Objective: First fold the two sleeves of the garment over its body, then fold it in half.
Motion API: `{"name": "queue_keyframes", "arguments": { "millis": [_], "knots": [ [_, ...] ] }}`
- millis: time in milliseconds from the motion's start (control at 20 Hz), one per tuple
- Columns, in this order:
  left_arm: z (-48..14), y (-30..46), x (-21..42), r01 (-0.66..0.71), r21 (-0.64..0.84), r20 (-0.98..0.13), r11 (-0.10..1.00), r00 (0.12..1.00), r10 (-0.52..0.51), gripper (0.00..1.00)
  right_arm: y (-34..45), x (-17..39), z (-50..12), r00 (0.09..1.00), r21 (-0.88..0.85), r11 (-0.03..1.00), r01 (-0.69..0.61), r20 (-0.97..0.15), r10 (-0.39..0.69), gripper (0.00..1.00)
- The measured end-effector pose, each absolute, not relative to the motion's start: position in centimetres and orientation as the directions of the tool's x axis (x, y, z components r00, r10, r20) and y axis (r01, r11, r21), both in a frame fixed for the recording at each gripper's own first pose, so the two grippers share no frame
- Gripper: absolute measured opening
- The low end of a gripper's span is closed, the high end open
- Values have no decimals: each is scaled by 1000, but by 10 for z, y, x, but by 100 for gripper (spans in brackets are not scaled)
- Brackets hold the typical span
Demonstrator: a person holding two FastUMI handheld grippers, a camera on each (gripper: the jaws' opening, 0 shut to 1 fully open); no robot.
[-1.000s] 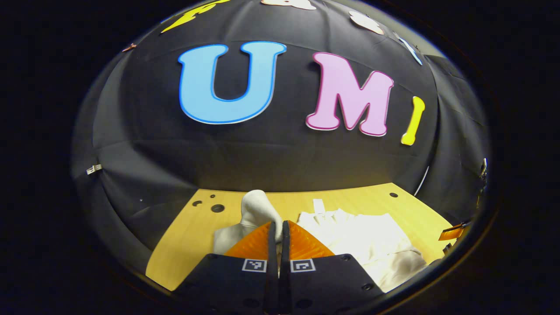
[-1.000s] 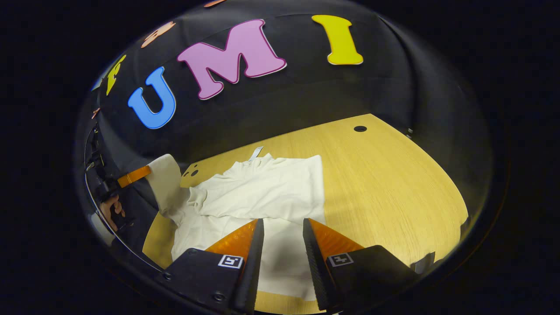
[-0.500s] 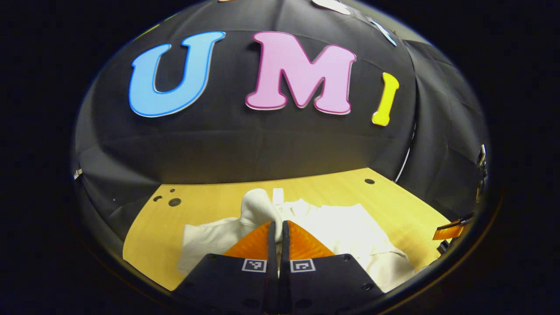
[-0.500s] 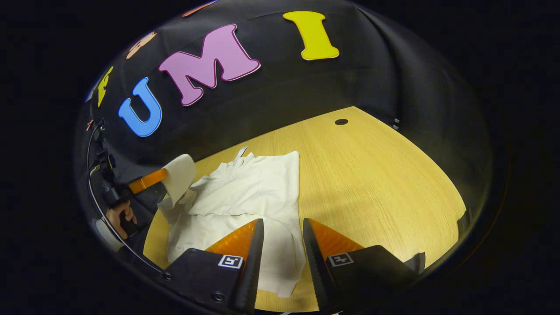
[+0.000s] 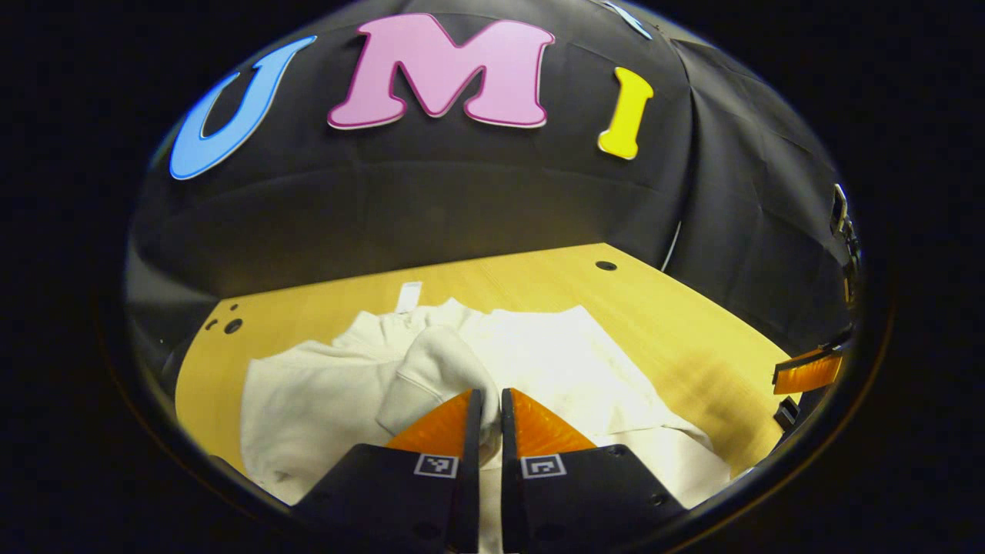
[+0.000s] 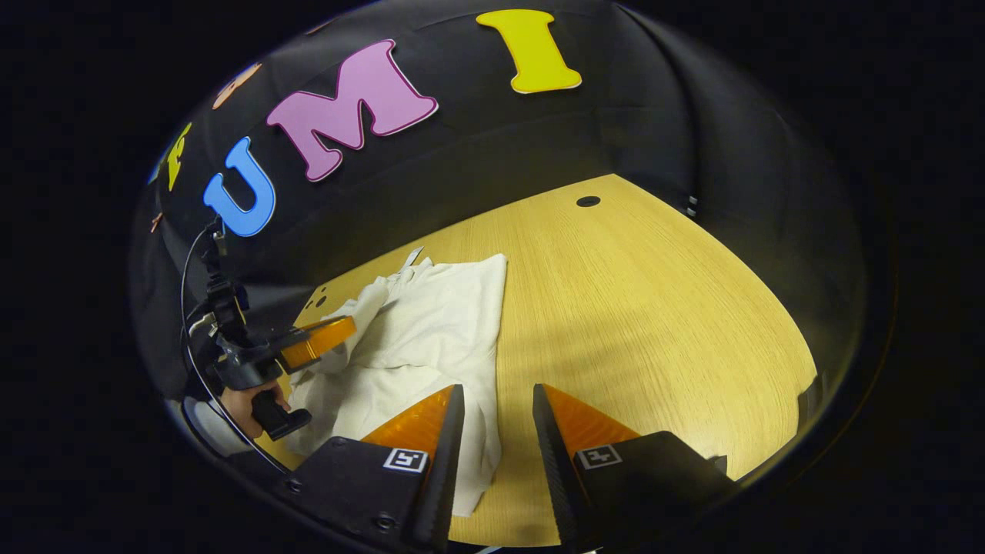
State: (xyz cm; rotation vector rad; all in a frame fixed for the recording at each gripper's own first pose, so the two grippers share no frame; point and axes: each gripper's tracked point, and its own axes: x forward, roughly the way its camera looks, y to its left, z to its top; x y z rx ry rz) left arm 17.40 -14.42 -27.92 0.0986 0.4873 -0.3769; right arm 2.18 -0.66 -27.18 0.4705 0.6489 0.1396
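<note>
Left gripper view: blank white tag [image 5: 410, 295] at garment [image 5: 554, 362] collar

Each gripper has a black body with round screw heads and small square black-and-white markers at the finger bases. In the right gripper view, the left gripper [image 6: 323, 342] trails a thin black cable; a hand [image 6: 250, 400] grips its black handle.
</note>
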Motion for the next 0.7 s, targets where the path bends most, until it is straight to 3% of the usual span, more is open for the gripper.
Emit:
{"name": "queue_keyframes", "arguments": {
  "millis": [250,350,600,700],
  "knots": [
    [-288,-184,159,453,-67,-466,889,774,-429,43,-11,25,-277,784,462,887,8,-553,281,55],
    [-288,-190,150,464,-76,-467,883,766,-442,66,-9,24,-278,781,460,888,0,-555,287,55],
    [-281,-165,118,429,-81,-476,900,776,-413,93,7,15,-283,763,453,891,-21,-569,307,55],
    [-278,-143,103,394,-78,-482,916,789,-380,96,16,8,-284,753,442,896,-35,-578,314,57]
  ]
}}
